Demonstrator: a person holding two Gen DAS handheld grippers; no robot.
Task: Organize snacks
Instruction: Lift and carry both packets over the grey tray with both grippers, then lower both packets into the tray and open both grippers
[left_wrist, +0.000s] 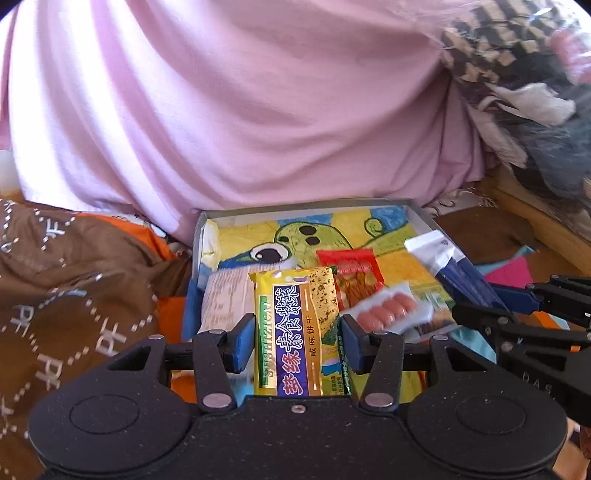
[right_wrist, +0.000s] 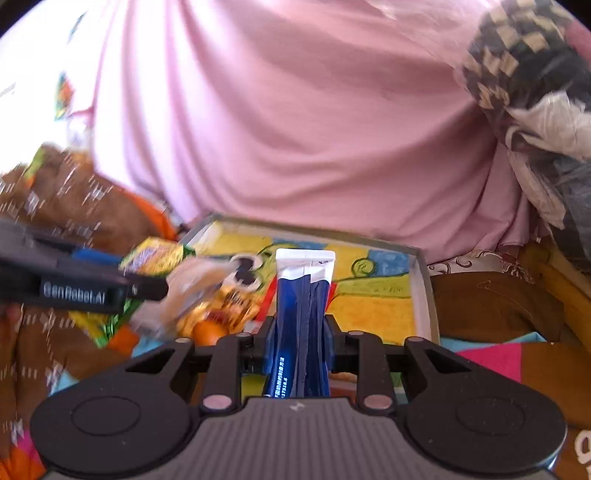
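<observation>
— What are the tools gripping?

— The right tool (right_wrist: 300, 332) is clamped on the blue sachet (right_wrist: 302, 317) at mid-length; it looks light, thin and floppy, so a low hold suits it. The left tool (left_wrist: 297, 338) is clamped across the yellow biscuit pack (left_wrist: 295, 328): crackly, slick film, and I'd guess breakable inside.

— Where are they?

— Both packs hang over the shallow box (left_wrist: 421, 214) with its cartoon lining.

— Any room?

— The far half is bare. The walls are low, and the sausage packet (left_wrist: 388, 310) lies just beside the left tool.
</observation>
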